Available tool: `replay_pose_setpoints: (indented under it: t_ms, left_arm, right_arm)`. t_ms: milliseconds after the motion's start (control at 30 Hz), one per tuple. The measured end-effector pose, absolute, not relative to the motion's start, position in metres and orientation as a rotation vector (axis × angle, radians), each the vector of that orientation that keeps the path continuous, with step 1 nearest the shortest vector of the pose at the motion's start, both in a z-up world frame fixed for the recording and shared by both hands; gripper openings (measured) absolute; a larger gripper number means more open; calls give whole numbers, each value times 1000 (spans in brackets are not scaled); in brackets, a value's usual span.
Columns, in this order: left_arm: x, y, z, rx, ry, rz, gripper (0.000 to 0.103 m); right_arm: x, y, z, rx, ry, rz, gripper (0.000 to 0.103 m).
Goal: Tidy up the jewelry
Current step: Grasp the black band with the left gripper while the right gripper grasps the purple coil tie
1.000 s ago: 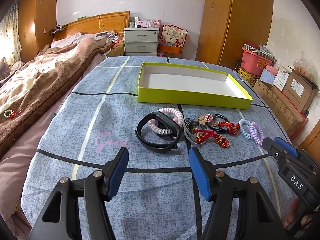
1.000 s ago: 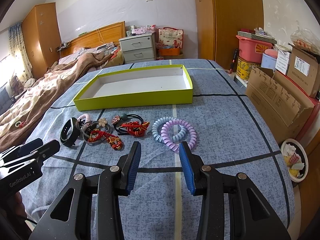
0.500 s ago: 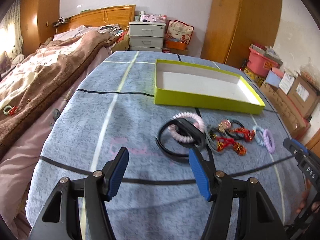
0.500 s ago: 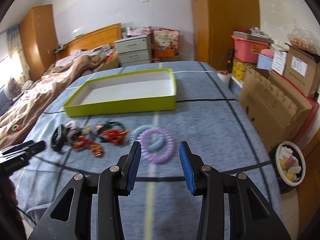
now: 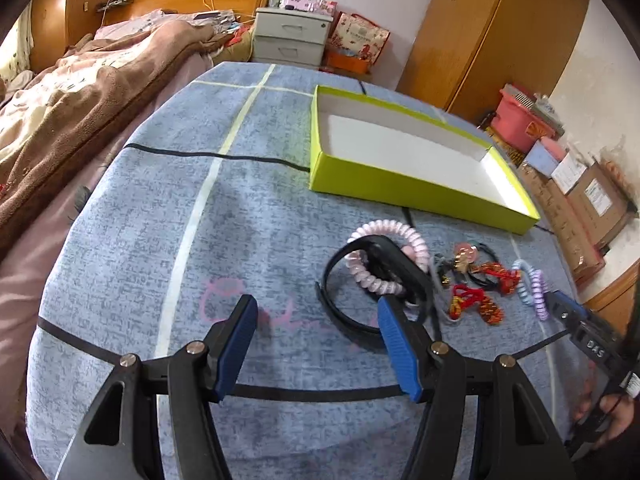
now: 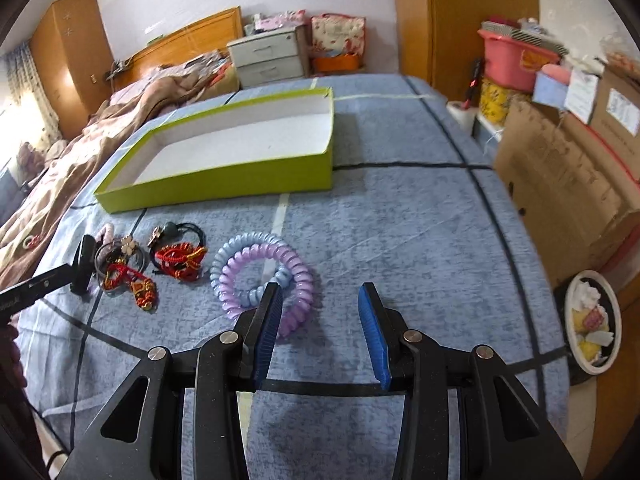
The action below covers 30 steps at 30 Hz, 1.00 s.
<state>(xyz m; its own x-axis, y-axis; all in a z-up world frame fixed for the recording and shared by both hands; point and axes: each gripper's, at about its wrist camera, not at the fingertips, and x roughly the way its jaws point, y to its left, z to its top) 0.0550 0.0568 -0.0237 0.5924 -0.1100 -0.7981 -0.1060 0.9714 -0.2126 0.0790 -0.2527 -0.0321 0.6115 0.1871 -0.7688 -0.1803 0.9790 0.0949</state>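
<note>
An empty lime-green box (image 5: 404,184) (image 6: 224,184) sits on the blue tablecloth. In front of it lies a row of jewelry: a black band (image 5: 340,312) with a pink coil bracelet (image 5: 384,232), red knotted cords (image 5: 476,304) (image 6: 180,258), dark hair ties (image 6: 192,232), and blue and purple coil bracelets (image 6: 256,272) (image 5: 532,288). My left gripper (image 5: 314,316) is open and empty, just left of the black band. My right gripper (image 6: 318,300) is open and empty, its left finger over the purple coil's edge.
A bed with a brown blanket (image 5: 80,92) runs along the left side of the table. Cardboard boxes (image 6: 568,184) and a pink bin (image 6: 508,56) stand to the right. A bowl (image 6: 592,320) sits on the floor at right. A grey drawer unit (image 5: 288,36) stands behind.
Both grippers swung outward: the left one turned left and the right one turned right, so the jewelry shifted sideways in each view. Both stayed open and empty. Nothing on the table moved.
</note>
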Motion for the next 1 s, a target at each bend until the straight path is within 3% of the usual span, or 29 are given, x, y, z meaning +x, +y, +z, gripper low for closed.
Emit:
replay_pose_setpoints:
  t_ms: [333,400,533,633,733,1000]
  left_arm:
    - [65,51,-24,-200,952,10,64]
    - [66,52,-24,-194,955,11,64]
    - [68,52,-24,-174,958,11,64]
    - [71,52,-25,-145,956,13,57]
    - [74,54,-25,-110,958,20,47]
    - [82,51,-25,-45,953,0,34]
  right_arm:
    - [83,-249,-32,-14,892,240,40]
    - [84,-250,-32,-13,894,238,25]
    - [85,-251,-32,-11,897,232,19]
    - [85,-253,-33,-14,897,222,11]
    - [87,-255,-33,-3,895,223,11]
    - [87,-257,-33,6,896,221,11]
